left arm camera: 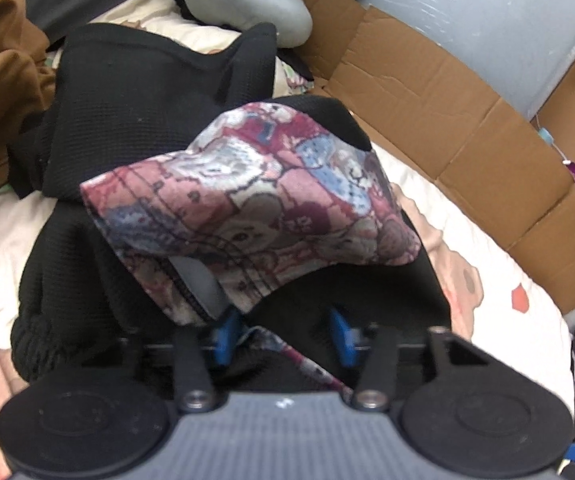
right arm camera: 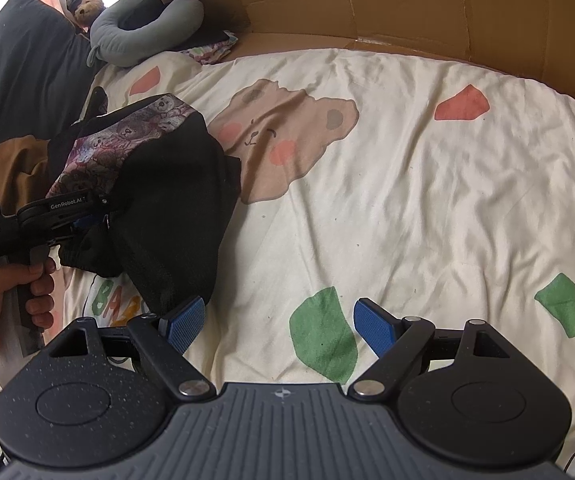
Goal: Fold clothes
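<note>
Your left gripper point(left arm camera: 283, 332), blue-padded, sits buried in the black knit garment with a floral bear-print lining point(left arm camera: 247, 196); whether its pads pinch the cloth cannot be told. That garment lies bunched on the cream cartoon-bear bedsheet point(right arm camera: 407, 200). Your right gripper point(right arm camera: 279, 326) hovers spread, holding nothing. Brown flattened cardboard point(right arm camera: 407, 0) borders the bed; a grey neck pillow point(right arm camera: 143, 28) lies beyond.

Bed point(right arm camera: 387, 200) with a cream cover, wrinkled, printed with a tan bear face, red and green patches. On it at the left: a black garment with patterned bear lining point(right arm camera: 167, 184), bunched; brown fabric point(right arm camera: 11, 160) beside it. Toward the head: dark pillow point(right arm camera: 27, 64), grey curved cushion point(right arm camera: 143, 28), small plush bear point(right arm camera: 87, 6). Flattened cardboard point(right arm camera: 407, 12) stands along the far edge.
</note>
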### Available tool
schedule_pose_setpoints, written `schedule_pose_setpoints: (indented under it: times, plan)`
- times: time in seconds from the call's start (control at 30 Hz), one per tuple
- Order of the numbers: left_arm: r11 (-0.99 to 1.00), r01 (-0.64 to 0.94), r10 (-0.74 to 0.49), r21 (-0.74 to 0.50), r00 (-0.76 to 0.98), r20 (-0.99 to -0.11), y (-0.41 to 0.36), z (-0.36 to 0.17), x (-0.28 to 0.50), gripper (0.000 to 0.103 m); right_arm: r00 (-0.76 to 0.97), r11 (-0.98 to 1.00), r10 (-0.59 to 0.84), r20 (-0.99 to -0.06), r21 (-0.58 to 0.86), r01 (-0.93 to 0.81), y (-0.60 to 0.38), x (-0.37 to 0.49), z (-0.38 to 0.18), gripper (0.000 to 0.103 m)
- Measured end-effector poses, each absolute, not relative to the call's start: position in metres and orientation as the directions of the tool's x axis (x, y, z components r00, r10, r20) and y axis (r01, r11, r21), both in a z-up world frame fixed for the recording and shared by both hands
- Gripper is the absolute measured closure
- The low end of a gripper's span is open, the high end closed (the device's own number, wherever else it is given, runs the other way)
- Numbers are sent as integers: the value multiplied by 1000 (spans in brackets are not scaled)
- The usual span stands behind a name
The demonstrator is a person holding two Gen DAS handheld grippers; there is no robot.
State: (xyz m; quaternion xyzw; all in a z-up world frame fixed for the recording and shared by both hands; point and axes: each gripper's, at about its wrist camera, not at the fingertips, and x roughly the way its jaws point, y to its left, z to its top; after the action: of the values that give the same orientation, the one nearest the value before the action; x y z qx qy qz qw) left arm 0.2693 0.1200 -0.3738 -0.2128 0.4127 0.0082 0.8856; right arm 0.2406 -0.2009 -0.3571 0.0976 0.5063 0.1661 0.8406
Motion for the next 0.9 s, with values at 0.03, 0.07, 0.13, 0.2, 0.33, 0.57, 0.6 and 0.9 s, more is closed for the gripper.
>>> schedule_pose_setpoints:
  times: [0.03,0.07,0.13,0.2,0.33,0.57,0.6,0.9]
  plan:
    - [906,-193,-160,-376,667,-728,121,-372,267,76,433,926,378,-818,332,-180,-201,241,-357,18]
    - [902,-195,-157,-385,682,-714,123,-370,264,80,434,926,378,-818,332,-180,-201,241,-357,18]
    - [901,-189,-158,-392,698,-699,124,-365,260,90,436,926,377,-817,333,-178,-202,241,-357,18]
    - [902,-179,-161,-392,705,-690,124,-362,259,95,437,926,378,-816,333,-179,-201,241,-357,18]
    - [900,-158,-176,-406,720,-671,122,-353,254,98,440,925,380,-814,333,-183,-201,239,-355,18]
    - [889,-80,-247,-450,745,-619,106,-332,238,99,455,915,402,-794,355,-189,-200,241,-345,18]
    - [886,-68,-260,-458,747,-613,104,-330,235,99,458,913,408,-790,358,-194,-200,241,-343,18]
    - [856,10,-342,-517,762,-550,94,-316,220,99,462,906,423,-779,372,-202,-198,242,-338,18]
